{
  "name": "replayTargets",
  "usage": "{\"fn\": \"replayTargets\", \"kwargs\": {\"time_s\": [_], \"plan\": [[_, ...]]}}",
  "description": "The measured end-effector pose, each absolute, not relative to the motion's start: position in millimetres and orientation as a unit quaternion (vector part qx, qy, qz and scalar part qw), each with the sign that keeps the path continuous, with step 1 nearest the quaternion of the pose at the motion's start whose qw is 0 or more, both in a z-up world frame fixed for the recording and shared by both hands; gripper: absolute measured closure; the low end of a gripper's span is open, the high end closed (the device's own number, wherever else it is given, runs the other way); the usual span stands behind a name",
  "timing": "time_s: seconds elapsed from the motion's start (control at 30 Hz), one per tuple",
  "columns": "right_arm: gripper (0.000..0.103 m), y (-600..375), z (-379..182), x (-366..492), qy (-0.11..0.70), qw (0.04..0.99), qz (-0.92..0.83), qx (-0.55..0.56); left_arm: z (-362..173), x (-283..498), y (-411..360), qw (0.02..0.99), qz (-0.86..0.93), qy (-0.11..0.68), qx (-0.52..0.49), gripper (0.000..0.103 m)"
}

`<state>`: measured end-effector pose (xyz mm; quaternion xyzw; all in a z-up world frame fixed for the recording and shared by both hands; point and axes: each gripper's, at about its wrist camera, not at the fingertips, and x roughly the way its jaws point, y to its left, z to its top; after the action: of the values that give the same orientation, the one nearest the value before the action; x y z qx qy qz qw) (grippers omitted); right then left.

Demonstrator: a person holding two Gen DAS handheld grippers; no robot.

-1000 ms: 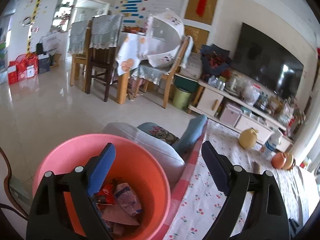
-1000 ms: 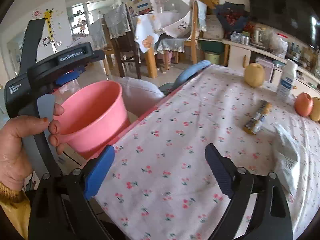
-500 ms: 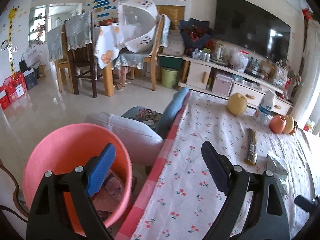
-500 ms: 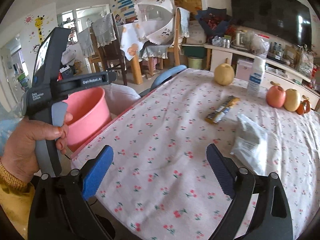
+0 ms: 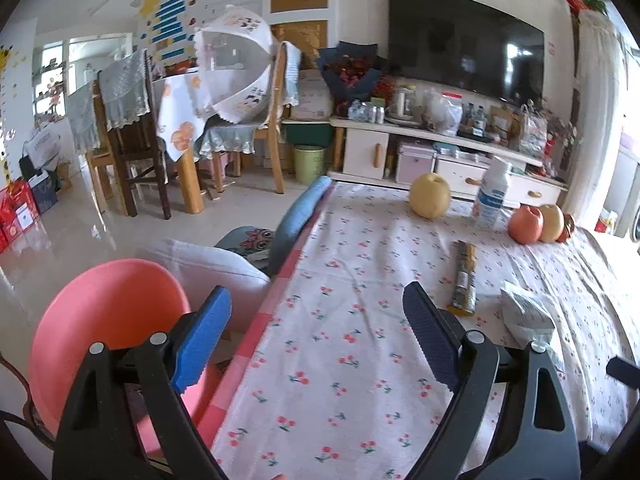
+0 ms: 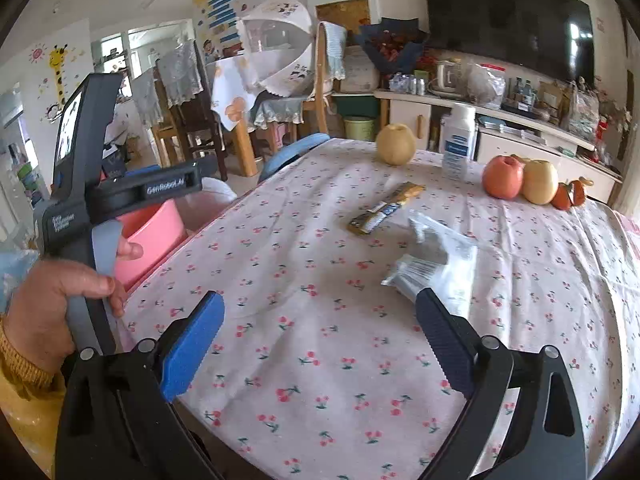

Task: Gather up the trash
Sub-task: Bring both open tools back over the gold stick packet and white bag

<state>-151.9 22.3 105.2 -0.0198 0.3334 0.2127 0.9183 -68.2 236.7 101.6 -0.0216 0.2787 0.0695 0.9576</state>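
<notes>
1. Right wrist view first: our right gripper (image 6: 320, 332) hangs over the cherry-print tablecloth (image 6: 304, 248) with its jaws spread wide and nothing between them.
2. From that view, a crumpled clear plastic bag (image 6: 436, 256) lies at about one o'clock, just past the dark finger; a long gold-and-blue snack wrapper (image 6: 386, 208) lies beyond it at twelve o'clock. Both are apart from each other and untouched.
3. At nine o'clock we see our left hand (image 6: 52, 304) gripping the handle of the other tool, with the round pink plastic bucket (image 6: 152, 236) behind it, off the table edge.
4. Left wrist view: our left gripper (image 5: 316, 336) is spread wide and empty too; the bucket (image 5: 100, 320) sits at eight o'clock, its contents hidden by the blue finger.
5. We judge the collecting unfinished: at least these two pieces remain on the table.
6. The apples (image 6: 502, 178), pear and white bottle (image 6: 458, 142) at the far edge look like keepers, not trash.
</notes>
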Motion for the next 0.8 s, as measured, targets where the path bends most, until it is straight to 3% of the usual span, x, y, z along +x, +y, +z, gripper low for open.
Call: {"fn": "replayTargets", "kwargs": {"time_s": [0.8], "plan": [[0.008, -84, 121, -134, 0.31, 0.939, 0.142, 0.044, 83, -78, 131, 0.954, -0.018, 0.298, 0.035, 0.015]]}}
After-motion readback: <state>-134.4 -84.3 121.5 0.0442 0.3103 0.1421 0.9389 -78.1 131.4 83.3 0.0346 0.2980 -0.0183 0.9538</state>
